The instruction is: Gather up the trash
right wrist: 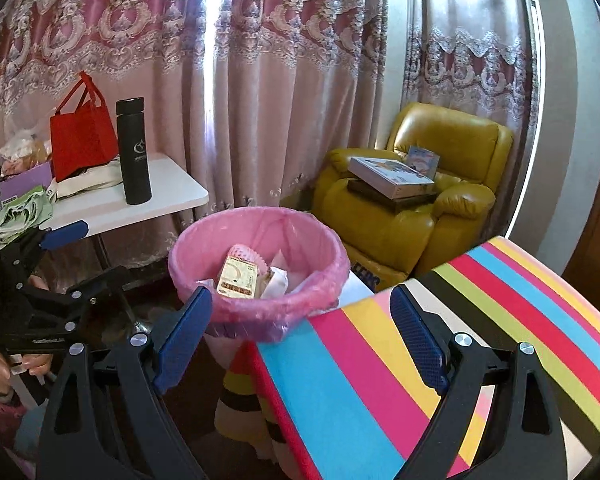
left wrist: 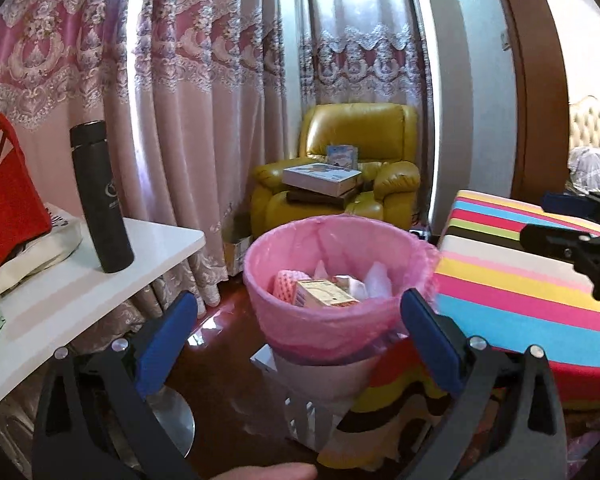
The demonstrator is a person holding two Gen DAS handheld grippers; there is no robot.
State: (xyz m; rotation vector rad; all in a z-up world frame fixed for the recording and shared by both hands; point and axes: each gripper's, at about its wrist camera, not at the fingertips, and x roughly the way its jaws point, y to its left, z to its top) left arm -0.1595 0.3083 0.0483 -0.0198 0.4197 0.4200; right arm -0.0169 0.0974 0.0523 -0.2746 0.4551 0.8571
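Pink plastic is lining the waste bin [left wrist: 340, 280], which is standing on the dark floor between the white desk [left wrist: 80, 280] and the striped bedspread [left wrist: 520, 280]. A yellow carton [right wrist: 238, 278] and crumpled white scraps are lying inside it. Both the left gripper [left wrist: 300, 336] and the right gripper [right wrist: 300, 336] are hovering wide apart, gripping nothing. A black flask [left wrist: 100, 200] is standing upright near the desk's front corner, beside a red bag [left wrist: 8, 208].

Bin [left wrist: 320, 320] at frame centre, carton [left wrist: 326, 294] inside it. Table [left wrist: 100, 280] at left with flask [left wrist: 100, 196] and bag [left wrist: 8, 200] on it. Armchair [left wrist: 340, 176] behind bin, boxes [left wrist: 322, 178] on its seat. Striped surface [left wrist: 520, 280] at right.
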